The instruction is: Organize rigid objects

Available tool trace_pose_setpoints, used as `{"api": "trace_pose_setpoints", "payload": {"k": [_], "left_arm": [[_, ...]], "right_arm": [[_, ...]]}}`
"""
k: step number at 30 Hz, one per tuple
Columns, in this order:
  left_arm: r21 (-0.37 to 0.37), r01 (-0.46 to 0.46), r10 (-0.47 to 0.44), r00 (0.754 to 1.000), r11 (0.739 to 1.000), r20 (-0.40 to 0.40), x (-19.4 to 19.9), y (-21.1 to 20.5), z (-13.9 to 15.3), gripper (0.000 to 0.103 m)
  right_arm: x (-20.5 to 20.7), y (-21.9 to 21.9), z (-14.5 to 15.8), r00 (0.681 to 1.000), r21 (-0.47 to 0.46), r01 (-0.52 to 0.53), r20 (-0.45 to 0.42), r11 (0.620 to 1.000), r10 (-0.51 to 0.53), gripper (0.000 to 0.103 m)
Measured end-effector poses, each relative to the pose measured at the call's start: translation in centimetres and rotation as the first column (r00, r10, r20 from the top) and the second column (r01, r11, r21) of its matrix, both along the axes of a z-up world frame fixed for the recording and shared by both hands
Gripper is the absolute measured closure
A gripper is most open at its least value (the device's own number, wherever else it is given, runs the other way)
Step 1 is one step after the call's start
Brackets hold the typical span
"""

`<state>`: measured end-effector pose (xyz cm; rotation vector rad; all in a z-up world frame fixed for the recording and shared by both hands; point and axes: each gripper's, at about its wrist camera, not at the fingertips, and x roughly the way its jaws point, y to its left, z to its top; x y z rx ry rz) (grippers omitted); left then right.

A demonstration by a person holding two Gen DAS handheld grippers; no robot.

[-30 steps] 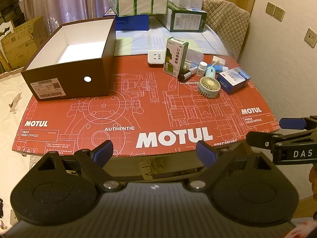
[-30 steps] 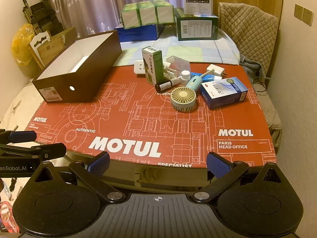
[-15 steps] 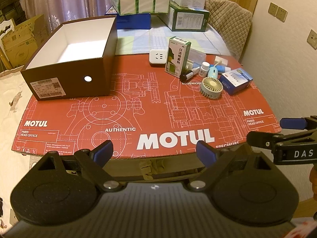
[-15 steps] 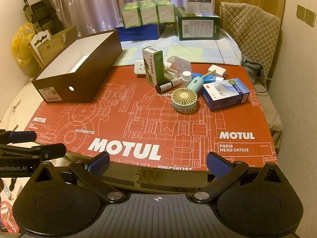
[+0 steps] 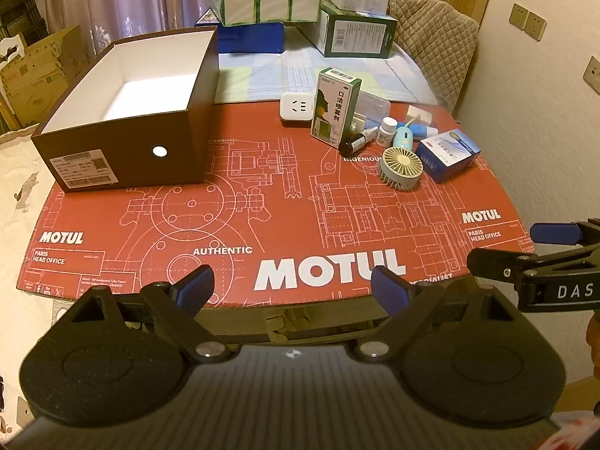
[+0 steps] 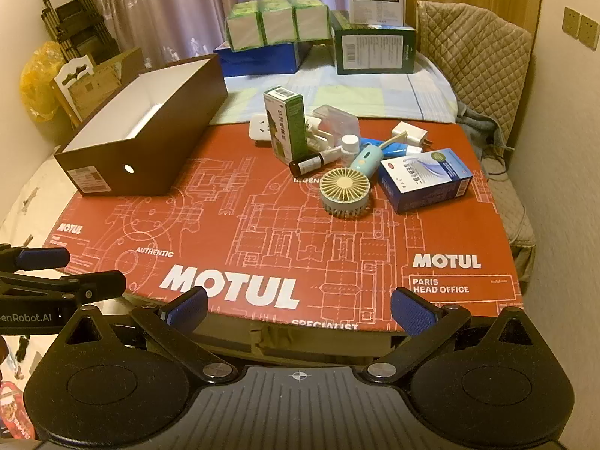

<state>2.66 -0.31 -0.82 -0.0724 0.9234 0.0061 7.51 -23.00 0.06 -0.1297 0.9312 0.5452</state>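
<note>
An open brown box [image 5: 123, 165] [image 6: 150, 157] with a white, empty inside stands at the left of the red mat. A cluster of small items lies at the right: an upright green medicine box [image 5: 335, 107] [image 6: 287, 127], a round fan [image 5: 400, 168] [image 6: 345, 193], a blue box [image 5: 448, 154] [image 6: 425, 178], a dark spray bottle [image 6: 313, 163], a white pill bottle [image 6: 349, 146], a white socket [image 5: 297, 107]. My left gripper [image 5: 292, 288] and right gripper [image 6: 298, 305] are both open and empty, at the mat's near edge, far from the items.
The red mat [image 5: 262, 225] lies on a bed. Stacked green packs [image 5: 262, 0], a blue box [image 5: 251, 37] and a green carton [image 5: 356, 37] sit behind it. A quilted chair [image 6: 483, 56] and the wall stand at the right.
Both wrist views have tilted slightly, so the table items sit a little lower in the frame. Both grippers stay open and empty.
</note>
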Motion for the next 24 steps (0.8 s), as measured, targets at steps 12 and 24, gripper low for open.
{"api": "trace_pose_setpoints", "payload": {"k": [12, 24], "left_arm": [[-0.006, -0.003, 0.003, 1.0, 1.0, -0.022, 1.7, -0.2, -0.5, 0.014], [-0.006, 0.004, -0.005, 0.999, 1.0, -0.041, 3.8, -0.5, -1.2, 0.014]], "right_arm": [[1.2, 0.2, -0.4, 1.0, -0.01, -0.004, -0.017, 1.0, 0.004, 0.002], [3.2, 0.0, -0.8, 0.999, -0.014, 0.012, -0.034, 1.0, -0.012, 0.002]]}}
